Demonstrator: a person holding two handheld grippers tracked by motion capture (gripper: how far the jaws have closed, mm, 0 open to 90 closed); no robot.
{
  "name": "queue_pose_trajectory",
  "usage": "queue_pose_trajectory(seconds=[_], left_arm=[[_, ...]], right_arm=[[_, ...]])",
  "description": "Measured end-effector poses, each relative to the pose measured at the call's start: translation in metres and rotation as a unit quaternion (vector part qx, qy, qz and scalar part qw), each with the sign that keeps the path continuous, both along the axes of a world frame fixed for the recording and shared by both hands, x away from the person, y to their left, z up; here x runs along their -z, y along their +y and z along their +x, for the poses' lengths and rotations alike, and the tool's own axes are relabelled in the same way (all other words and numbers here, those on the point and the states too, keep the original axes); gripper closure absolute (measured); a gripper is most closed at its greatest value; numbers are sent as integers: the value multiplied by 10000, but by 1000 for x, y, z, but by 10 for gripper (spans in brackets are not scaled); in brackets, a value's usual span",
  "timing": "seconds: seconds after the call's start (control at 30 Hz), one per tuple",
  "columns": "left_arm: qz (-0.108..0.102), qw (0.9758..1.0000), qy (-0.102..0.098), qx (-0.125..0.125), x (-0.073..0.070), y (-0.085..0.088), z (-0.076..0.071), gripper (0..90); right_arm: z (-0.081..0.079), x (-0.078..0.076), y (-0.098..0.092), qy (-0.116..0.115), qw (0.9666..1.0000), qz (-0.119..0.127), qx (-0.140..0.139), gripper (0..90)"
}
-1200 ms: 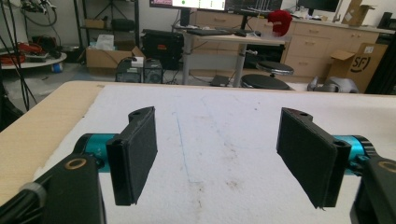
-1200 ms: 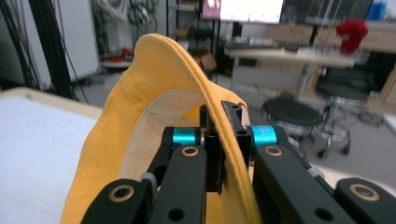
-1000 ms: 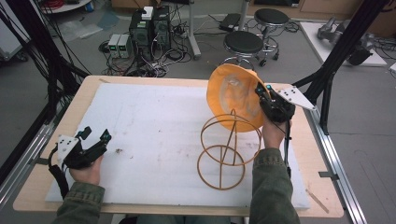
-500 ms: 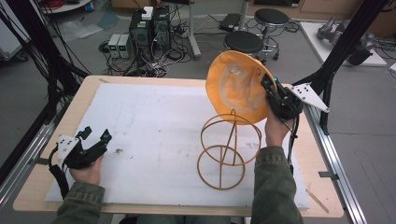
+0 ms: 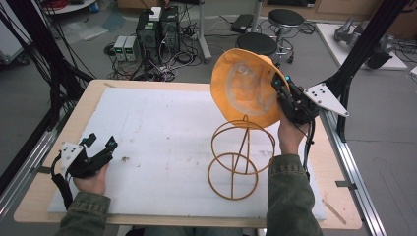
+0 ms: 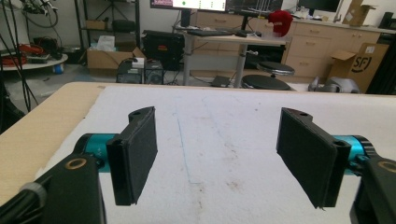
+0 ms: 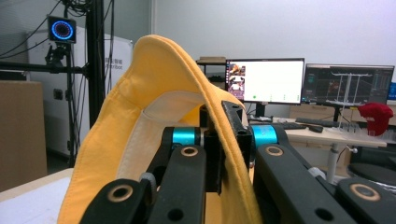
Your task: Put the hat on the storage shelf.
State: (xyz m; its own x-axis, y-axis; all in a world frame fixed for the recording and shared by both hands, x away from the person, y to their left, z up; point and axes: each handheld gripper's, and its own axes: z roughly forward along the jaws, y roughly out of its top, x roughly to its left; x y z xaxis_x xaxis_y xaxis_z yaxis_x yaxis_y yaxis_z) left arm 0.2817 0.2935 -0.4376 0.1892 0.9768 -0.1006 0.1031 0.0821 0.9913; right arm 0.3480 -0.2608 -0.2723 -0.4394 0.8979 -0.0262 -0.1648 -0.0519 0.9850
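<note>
1. Counter [image 5: 44,196]: pale wood edge, covered with a white foam-like mat [image 5: 157,128], matte and lightly scuffed with small dark specks.
2. Yellow hat [image 5: 243,88]: soft fabric, brimmed, paler lining visible inside. Held in the air above and just behind the stand, open side facing the camera, brim pinched at its right edge.
3. Wire hat stand [image 5: 241,157]: thin orange-yellow rod, two hoops joined by uprights, round base ring on the mat, right of centre. Open frame, looks light and easy to tip.
4. Right claw [image 5: 280,91]: clamped on the hat brim; the right gripper view shows the fabric folded between the closed jaws.
5. Left claw [image 5: 101,142]: parked low at the mat's left edge, jaws spread wide, holding nothing; flat black pads [image 6: 135,154] seen in the left gripper view.
6. Likely step: setting the hat onto the stand. To do it well, turn the opening downward, centre the crown over the top hoop, lower gently, and release only once the fabric rests, so the frame does not tip.
</note>
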Motion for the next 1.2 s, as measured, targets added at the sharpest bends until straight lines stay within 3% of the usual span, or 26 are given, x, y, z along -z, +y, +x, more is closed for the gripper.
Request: queue_pose_trajectory(seconds=[0.3, 0.5, 0.7, 1.0, 1.07, 1.13, 1.2], left_arm=[[23, 10000, -2, 20, 0, -1, 0, 291], [41, 10000, 2, 32, 0, -2, 0, 291], [41, 10000, 6, 31, 0, -2, 0, 291], [20, 10000, 5, 23, -1, -2, -1, 291], [21, 10000, 6, 21, -1, -2, -1, 291], [18, 10000, 5, 18, -1, -2, -1, 291], [17, 10000, 6, 16, -1, -2, -1, 291]], right_arm=[[-26, 3, 8, -253, 9991, -85, -317, 868], [-45, 0, 11, -459, 9968, -29, -650, 868], [-61, -1, 12, -556, 9943, -150, -902, 867], [-79, -1, 11, -528, 9884, -209, -1408, 866], [-82, -1, 12, -499, 9867, -225, -1531, 865], [-86, -1, 13, -498, 9828, -257, -1759, 860], [-88, -1, 14, -474, 9817, -244, -1827, 858]])
